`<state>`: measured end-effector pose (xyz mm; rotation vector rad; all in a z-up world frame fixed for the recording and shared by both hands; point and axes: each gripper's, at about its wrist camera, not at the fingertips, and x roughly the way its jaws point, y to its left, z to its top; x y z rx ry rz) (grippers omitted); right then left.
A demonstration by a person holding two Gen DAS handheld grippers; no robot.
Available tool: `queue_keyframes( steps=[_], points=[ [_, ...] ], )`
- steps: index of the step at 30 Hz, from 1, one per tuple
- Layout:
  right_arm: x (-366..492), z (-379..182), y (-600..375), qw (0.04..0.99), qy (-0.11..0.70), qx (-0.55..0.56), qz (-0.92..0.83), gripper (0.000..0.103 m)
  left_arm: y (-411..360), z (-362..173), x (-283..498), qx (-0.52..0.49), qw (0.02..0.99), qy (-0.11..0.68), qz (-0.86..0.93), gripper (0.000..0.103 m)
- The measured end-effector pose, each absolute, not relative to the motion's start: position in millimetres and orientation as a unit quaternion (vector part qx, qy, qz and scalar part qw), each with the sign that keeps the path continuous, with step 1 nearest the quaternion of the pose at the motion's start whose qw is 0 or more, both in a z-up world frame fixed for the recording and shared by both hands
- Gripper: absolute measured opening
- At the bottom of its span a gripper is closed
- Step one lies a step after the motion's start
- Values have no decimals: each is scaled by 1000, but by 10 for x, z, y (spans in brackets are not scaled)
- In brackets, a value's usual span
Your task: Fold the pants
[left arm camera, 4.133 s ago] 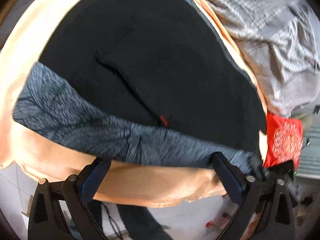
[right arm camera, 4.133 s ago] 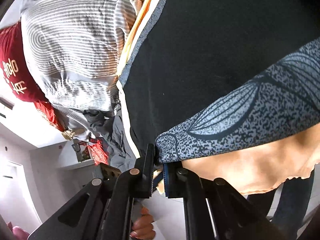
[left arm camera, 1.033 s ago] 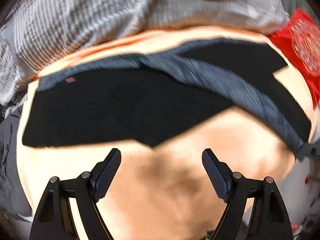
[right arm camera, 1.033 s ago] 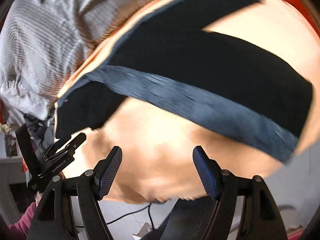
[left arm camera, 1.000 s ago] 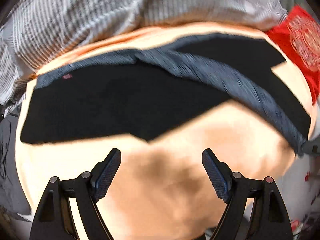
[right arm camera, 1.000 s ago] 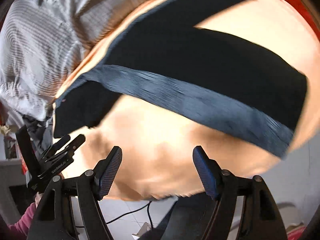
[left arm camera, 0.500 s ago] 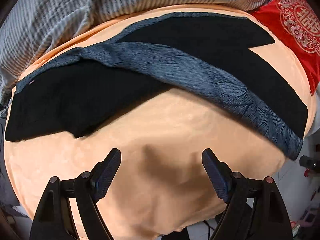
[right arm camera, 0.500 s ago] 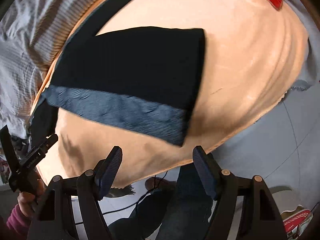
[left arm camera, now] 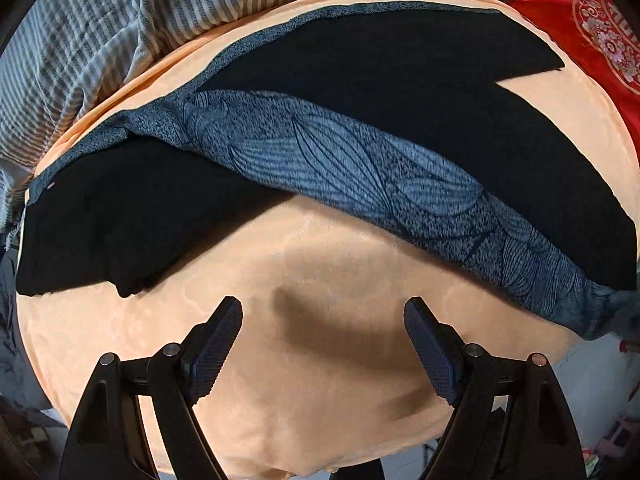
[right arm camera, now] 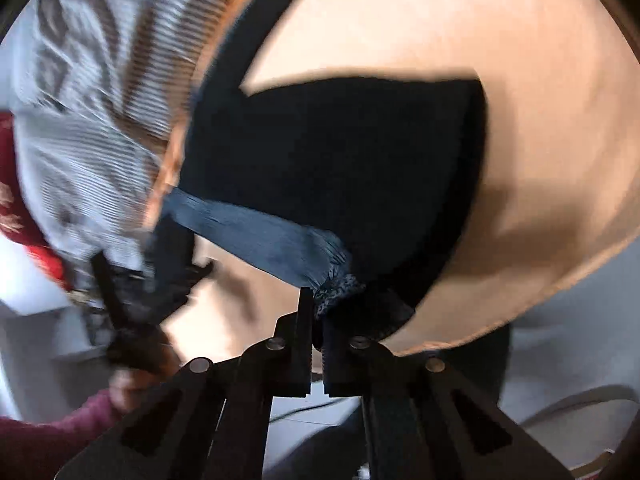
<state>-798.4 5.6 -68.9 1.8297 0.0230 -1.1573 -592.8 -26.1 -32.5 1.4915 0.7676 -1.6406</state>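
Black pants (left arm camera: 360,80) with a blue-grey leaf-patterned side stripe (left arm camera: 360,168) lie spread on an orange bed cover (left arm camera: 320,360). My left gripper (left arm camera: 322,332) is open and empty, hovering over bare cover in front of the pants. In the blurred right wrist view my right gripper (right arm camera: 316,320) is shut on the cuff end of the near pant leg (right arm camera: 336,284), where the stripe (right arm camera: 260,236) meets the black cloth (right arm camera: 340,160). The left gripper (right arm camera: 160,264) shows there at the left, blurred.
A grey-and-white striped blanket (left arm camera: 140,12) lies bunched at the far side of the bed. A red embroidered cushion (left arm camera: 600,28) sits at the far right. The bed's near edge and the floor (right arm camera: 580,340) lie beyond the cover.
My right gripper has closed on the pant leg's cuff end, having been open half a second ago. My left gripper stays open and has drawn a little closer to the pants.
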Motion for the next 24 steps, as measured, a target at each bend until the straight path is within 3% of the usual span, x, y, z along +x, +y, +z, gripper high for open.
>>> queue_keyframes(
  steps=[7,16,24],
  points=[
    [-8572,-213,-558,515,-60,725,-453,4,-456,-116,-5938,568,431,312,-628,84],
    [-9362,68,-1936,566,24,676,-471,4,-670,-25,-6138,552,469,335,-603,84],
    [-9849,-310,-2830,535,75,669,-510,4,-1162,-28,-6563,533,486,322,-613,84]
  ],
)
